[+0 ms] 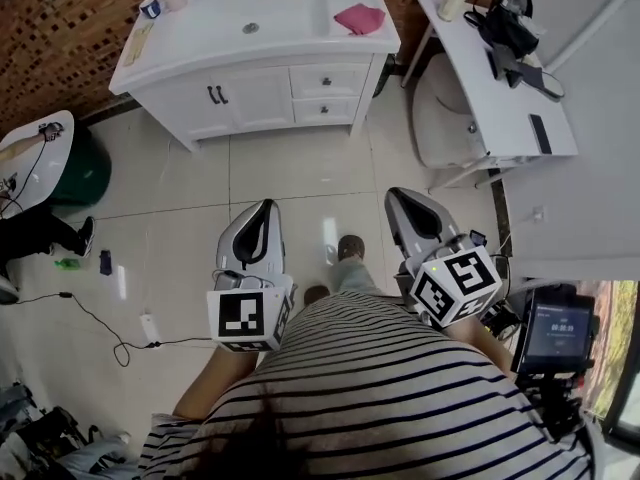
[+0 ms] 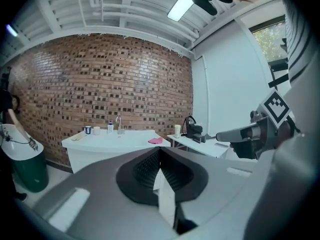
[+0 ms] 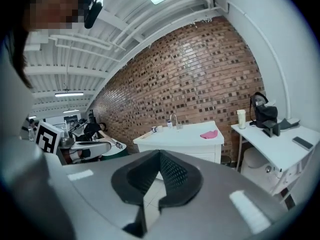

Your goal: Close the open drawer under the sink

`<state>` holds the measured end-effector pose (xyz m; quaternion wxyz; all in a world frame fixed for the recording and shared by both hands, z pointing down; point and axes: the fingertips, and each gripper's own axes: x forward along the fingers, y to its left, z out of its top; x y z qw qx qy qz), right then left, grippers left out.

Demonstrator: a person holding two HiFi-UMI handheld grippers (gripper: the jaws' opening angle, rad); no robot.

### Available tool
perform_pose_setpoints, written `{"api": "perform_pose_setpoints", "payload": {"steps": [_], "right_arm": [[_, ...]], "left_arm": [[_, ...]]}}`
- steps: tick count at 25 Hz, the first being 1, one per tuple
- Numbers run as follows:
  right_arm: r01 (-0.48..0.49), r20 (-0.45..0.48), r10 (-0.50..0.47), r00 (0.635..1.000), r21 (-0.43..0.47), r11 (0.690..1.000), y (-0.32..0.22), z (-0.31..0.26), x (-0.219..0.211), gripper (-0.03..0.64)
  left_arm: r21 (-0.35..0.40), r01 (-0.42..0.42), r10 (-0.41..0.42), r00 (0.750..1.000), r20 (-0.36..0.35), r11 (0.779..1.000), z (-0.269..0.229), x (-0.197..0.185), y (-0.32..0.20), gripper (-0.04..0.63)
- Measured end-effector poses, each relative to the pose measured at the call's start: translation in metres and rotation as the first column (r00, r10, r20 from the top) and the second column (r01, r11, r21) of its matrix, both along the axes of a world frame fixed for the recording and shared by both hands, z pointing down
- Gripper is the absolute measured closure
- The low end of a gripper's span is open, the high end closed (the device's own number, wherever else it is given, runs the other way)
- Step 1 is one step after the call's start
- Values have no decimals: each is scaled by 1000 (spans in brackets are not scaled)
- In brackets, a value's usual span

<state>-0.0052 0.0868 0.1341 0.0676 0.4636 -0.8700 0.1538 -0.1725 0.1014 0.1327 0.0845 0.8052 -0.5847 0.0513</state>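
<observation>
The two drawers (image 1: pixel 327 94) sit one above the other at the right of the vanity (image 1: pixel 250 103) front, under the sink (image 1: pixel 262 13). From the head view I cannot tell which one is open: both fronts look almost flush, and the upper may stand slightly proud. A pink cloth (image 1: pixel 359 18) lies on the counter above them, and small bottles stand along the back edge.

The person is well back from the vanity, with bare floor (image 1: pixel 300 173) between. Both grippers are held low and near the body and point toward the vanity. The left gripper (image 1: pixel 266 208) is clenched, tips meeting, with nothing between them. The right gripper (image 1: pixel 397 198) is clenched and empty too. Neither is near the drawers, so I judge that the approach has not begun.

A push with narrow closed tips could skid off a smooth drawer front or catch on the knob, leaving the drawer ajar. A push off-centre could skew the drawer in its runners and jam it. A hard shove could rattle the bottles above. The white table (image 1: pixel 490 98) stands just beside the vanity's right end, so a wide swing of the right gripper might clip it. A cable (image 1: pixel 100 323) trails on the floor at the left, and a step that way could snag it.
</observation>
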Motion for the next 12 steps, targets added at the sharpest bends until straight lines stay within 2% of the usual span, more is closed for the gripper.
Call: {"api": "perform_pose_setpoints", "payload": {"steps": [5, 12], "right_arm": [[4, -62, -2, 998, 31, 1000, 46, -3, -17, 615], [46, -75, -39, 996, 96, 994, 53, -21, -21, 617]], "left_arm": [[26, -21, 21, 1000, -12, 999, 0, -8, 44, 578], [26, 35, -34, 999, -39, 999, -12, -4, 55, 578]]}}
